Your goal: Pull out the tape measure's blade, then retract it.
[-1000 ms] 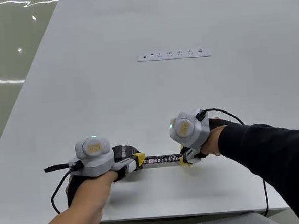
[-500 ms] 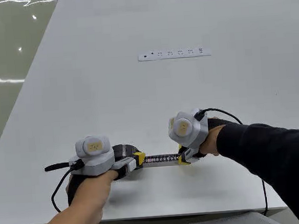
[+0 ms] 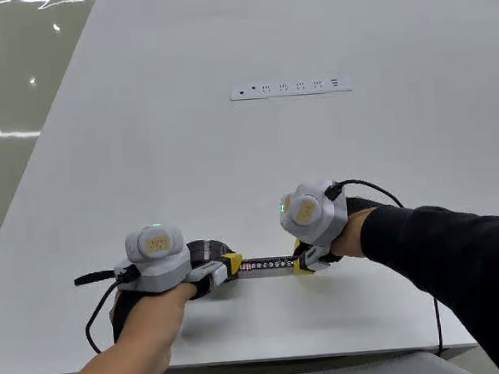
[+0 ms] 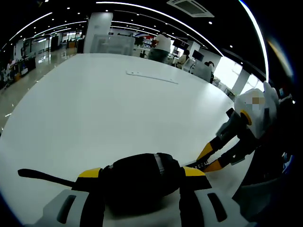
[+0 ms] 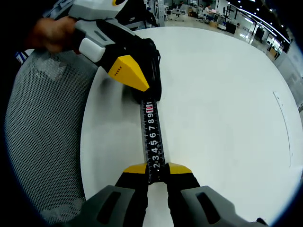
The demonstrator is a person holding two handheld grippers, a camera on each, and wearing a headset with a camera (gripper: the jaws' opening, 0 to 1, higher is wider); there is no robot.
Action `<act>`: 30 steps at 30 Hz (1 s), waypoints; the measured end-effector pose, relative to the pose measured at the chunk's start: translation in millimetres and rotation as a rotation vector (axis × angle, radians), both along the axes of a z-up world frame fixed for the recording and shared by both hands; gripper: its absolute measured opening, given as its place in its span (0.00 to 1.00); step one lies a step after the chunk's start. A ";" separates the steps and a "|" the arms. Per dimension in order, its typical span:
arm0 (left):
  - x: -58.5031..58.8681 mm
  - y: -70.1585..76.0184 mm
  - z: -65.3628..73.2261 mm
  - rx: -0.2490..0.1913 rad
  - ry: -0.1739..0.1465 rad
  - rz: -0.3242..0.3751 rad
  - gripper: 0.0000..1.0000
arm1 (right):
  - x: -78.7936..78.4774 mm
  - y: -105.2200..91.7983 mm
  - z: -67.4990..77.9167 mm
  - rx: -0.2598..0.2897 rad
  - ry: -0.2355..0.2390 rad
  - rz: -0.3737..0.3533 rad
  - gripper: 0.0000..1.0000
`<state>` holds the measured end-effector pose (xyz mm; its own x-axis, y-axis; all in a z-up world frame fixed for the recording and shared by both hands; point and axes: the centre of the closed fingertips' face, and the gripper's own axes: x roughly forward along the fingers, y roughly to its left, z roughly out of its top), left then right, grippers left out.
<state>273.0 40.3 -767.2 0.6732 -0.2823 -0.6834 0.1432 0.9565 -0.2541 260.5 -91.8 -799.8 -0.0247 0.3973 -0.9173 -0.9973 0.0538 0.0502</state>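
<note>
the tape measure point(image 3: 210, 256), a black rounded case, sits near the front edge of the white tabletop point(image 3: 230, 154), left of the middle in the head view. the left claw point(image 4: 142, 174) is clamped on that case: in the left gripper view its two yellow-tipped jaws press against either side of the black body, which fills the gap between them. a thin black wrist strap point(image 4: 42, 176) trails from the case flat along the tabletop, away from the right claw.

the blade point(image 5: 151, 142) is drawn out a short way and runs straight from the case's mouth to the right claw point(image 5: 156, 169), low over the tabletop. in the right gripper view the printed numbers read from about 2 near the jaws up to a red 10 just before the case. the right claw's jaws are pressed together on the blade's outer end, pinching it between the yellow tips; the hook itself is hidden by them.

in the head view the two claws face each other, near but apart, with the bare stretch of blade between them. the person's left hand point(image 3: 152, 318) grips the left claw from below, and a dark sleeve point(image 3: 442, 250) reaches in from the right. a white power strip point(image 3: 291, 88) lies well apart, farther back on the tabletop. a grey mesh seat point(image 5: 47, 142) shows beside the tabletop's edge in the right gripper view.
</note>
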 end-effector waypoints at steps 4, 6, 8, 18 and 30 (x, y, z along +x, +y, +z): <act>-0.4 -0.2 0.2 0.000 0.001 0.000 0.60 | 0.0 1.8 0.2 -0.001 -0.002 0.004 0.10; -0.5 -0.2 0.3 0.000 0.001 -0.001 0.60 | -0.3 2.5 0.4 0.001 -0.001 0.004 0.10; -0.7 -0.4 0.5 0.000 0.001 -0.001 0.60 | -0.4 2.9 0.4 0.002 -0.001 0.006 0.10; -0.8 -0.8 0.9 -0.001 0.002 -0.001 0.60 | -0.2 5.5 0.7 0.013 0.006 -0.002 0.10; -0.1 -1.0 1.1 -0.004 -0.001 -0.003 0.60 | 0.1 10.2 0.4 0.017 0.011 0.003 0.10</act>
